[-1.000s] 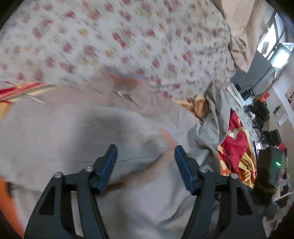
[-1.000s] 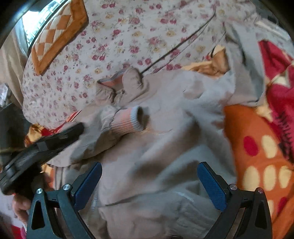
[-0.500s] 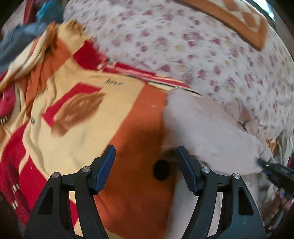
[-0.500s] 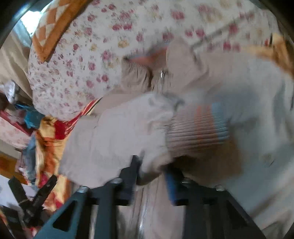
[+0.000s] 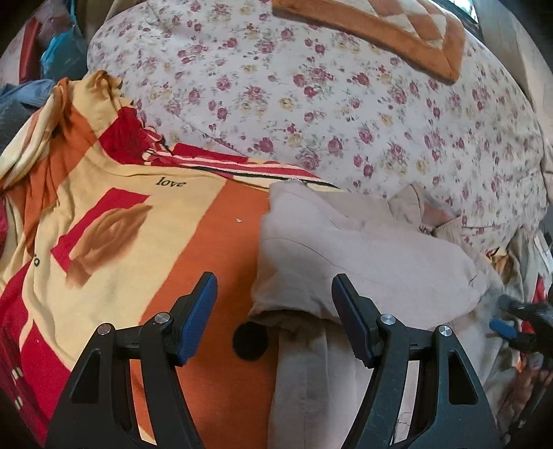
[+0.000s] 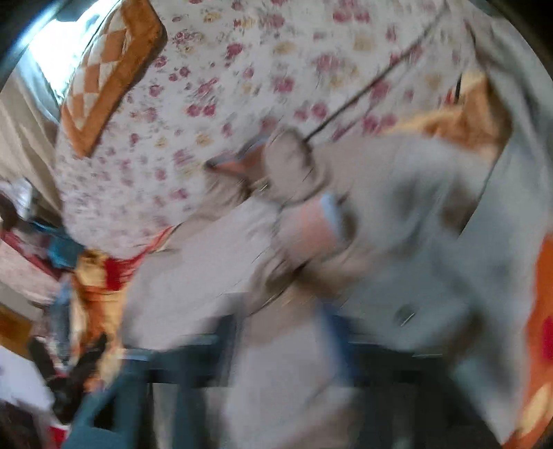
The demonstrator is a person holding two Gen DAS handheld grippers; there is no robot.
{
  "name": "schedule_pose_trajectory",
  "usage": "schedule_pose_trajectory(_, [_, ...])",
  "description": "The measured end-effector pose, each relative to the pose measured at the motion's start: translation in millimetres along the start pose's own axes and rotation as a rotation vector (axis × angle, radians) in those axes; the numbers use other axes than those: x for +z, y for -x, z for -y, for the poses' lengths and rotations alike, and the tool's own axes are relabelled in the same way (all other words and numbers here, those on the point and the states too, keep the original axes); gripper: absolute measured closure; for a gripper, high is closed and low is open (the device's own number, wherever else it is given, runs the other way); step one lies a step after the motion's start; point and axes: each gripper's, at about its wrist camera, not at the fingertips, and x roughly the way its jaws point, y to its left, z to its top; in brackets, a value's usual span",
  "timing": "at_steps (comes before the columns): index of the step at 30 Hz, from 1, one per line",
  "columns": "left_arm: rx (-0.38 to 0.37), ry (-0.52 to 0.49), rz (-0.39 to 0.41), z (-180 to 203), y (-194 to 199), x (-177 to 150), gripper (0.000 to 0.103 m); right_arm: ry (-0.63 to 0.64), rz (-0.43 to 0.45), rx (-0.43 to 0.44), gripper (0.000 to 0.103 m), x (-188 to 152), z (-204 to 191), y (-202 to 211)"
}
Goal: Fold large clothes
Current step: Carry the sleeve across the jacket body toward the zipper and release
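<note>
A beige jacket (image 5: 363,262) lies on an orange, red and yellow bedsheet (image 5: 214,241), its left side folded over. My left gripper (image 5: 273,314) is open and empty, hovering above the jacket's left edge. In the right wrist view everything is motion-blurred: the jacket (image 6: 397,248) with its pink and blue ribbed cuff (image 6: 318,228) fills the middle. My right gripper (image 6: 276,342) has its fingers close together with beige jacket cloth between them. The right gripper also shows at the right edge of the left wrist view (image 5: 511,328).
A floral quilt (image 5: 328,96) is heaped behind the jacket, with an orange checkered cushion (image 5: 387,31) on top. Crumpled clothes (image 5: 34,51) lie at the far left. A grey garment (image 6: 511,193) lies to the right of the jacket.
My left gripper swung left from over the jacket to its left edge above the bedsheet. My right gripper went from wide open to closed on jacket cloth near the cuff and is moving fast.
</note>
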Motion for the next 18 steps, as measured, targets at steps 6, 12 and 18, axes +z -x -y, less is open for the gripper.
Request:
schedule_pose_trajectory(6, [0.003,0.077,-0.012,-16.0,-6.3,5.1,0.034,0.062,-0.006,-0.031,0.03,15.8,-30.2,-42.8])
schedule_pose_trajectory(12, [-0.006,0.148,0.006,-24.8,-5.3,15.2,0.034,0.17,0.09,-0.105,0.093,25.3,-37.1,-23.2])
schedule_pose_trajectory(18, [-0.007,0.092,-0.019,2.4,-24.5,17.3,0.034,0.123,0.048,-0.217,0.092,30.4,3.8,-27.8])
